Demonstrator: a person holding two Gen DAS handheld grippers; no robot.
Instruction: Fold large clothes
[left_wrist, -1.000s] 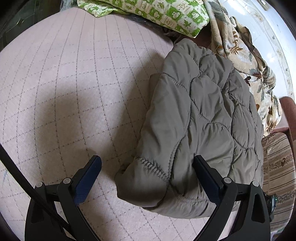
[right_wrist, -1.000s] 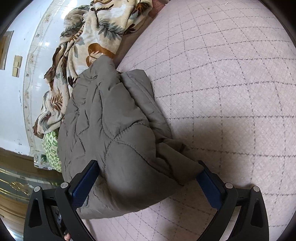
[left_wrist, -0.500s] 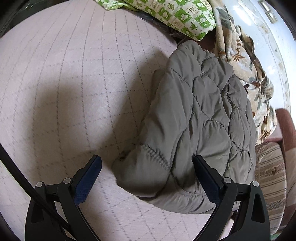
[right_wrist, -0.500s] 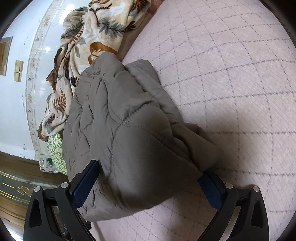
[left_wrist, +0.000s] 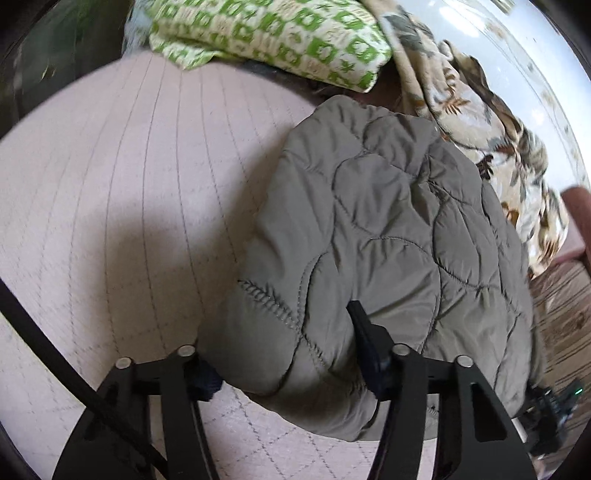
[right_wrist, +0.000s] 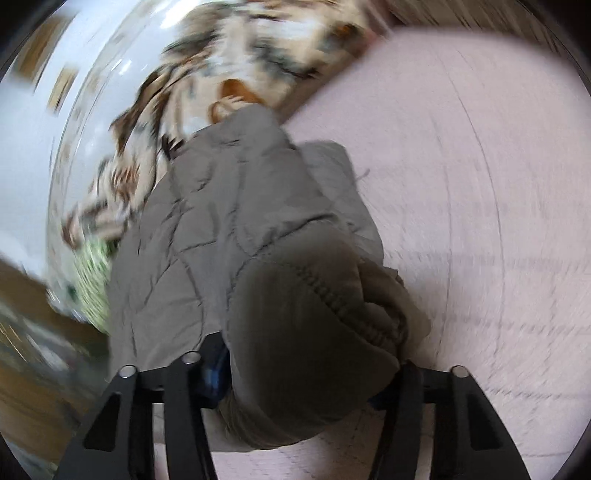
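a grey-green quilted jacket is lying folded into a thick bundle on a pink bed with a stitched grid pattern, close to the bed's far edge; the left gripper is closing its jaws on the near corner of the bundle, and the padded fabric is bulging between the two fingers, with the right-hand finger pressing into the quilting and the left-hand pad tucked under the hem; the right gripper is likewise closing on the other near corner of the jacket, and the elastic-stitched edge is bunching up between its pads, which are touching the fabric on both sides; the jaws of both have just been narrowing from wide to a middling gap filled with cloth; beyond the jacket a green and white patterned cushion is lying at the far edge of the bed; a cream blanket with a brown leaf print is heaped just beside the jacket's far end; the right wrist view is blurring heavily.
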